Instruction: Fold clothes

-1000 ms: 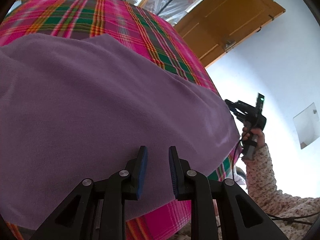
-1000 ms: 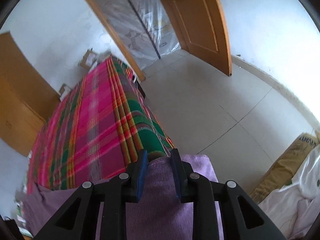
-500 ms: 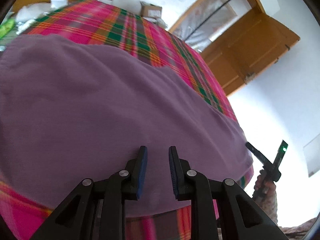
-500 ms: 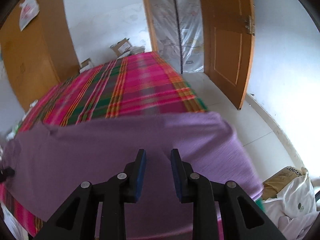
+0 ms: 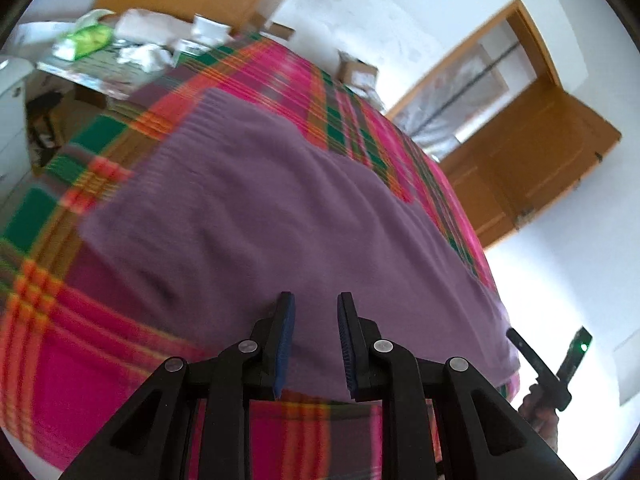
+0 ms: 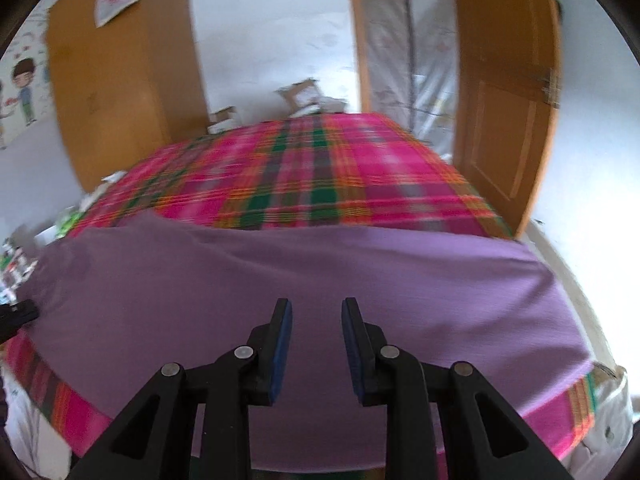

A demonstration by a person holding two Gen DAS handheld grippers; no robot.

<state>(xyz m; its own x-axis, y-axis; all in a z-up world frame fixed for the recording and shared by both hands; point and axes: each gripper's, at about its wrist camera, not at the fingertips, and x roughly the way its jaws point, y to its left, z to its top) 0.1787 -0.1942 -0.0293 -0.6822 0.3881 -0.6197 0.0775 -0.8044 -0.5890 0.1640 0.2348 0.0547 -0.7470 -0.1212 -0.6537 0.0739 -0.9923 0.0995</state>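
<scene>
A purple garment (image 5: 280, 208) lies spread flat across the near part of a bed with a pink and green plaid blanket (image 5: 308, 80). My left gripper (image 5: 315, 298) hovers over the garment's near edge, open, with nothing between its blue pads. My right gripper (image 6: 316, 304) also hangs over the purple garment (image 6: 280, 280) near its front edge, open and empty. The plaid blanket (image 6: 320, 168) stretches away behind the garment. A hand (image 5: 538, 404) holding the right tool shows at the lower right of the left wrist view.
An open wooden door (image 6: 504, 120) stands past the bed's right side, a wooden wardrobe (image 6: 120, 92) at the back left. Cardboard boxes (image 6: 300, 96) sit beyond the bed. Cluttered papers and bags (image 5: 100, 48) lie by the bed's left end. White bags (image 6: 612, 408) rest on the floor at the right.
The right gripper left the garment's corner at the bed edge and swung round over its front edge. The left gripper slid sideways toward the garment's left end. Jaw gaps look unchanged.
</scene>
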